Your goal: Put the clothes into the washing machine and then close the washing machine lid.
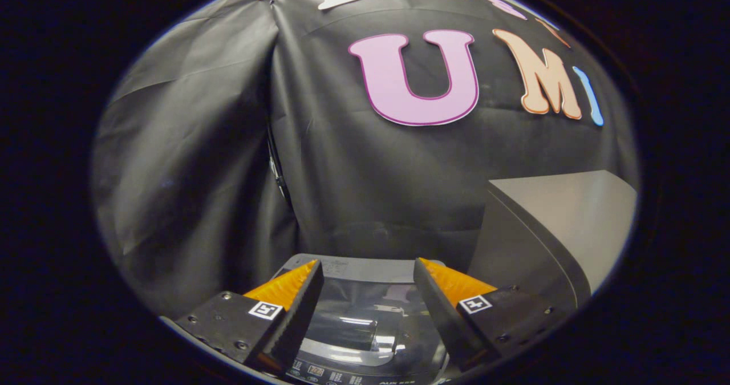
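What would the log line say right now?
tongs: open, holding nothing | washer: below tongs, glossy lid down | grey box: right of washer | clothes: none seen

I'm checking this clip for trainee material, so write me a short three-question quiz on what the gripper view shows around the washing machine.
1. True or false: the gripper holds a piece of clothing between its fingers.
2. The washing machine lid below the fingers looks: A) raised upright, B) down and glossy, C) taken off.
3. What stands beside the washing machine, beyond the right finger?

Key:
1. False; the fingers are spread apart with nothing between them.
2. B; it lies flat and reflects light, above the control panel.
3. A grey box-shaped unit in front of the black cloth wall.
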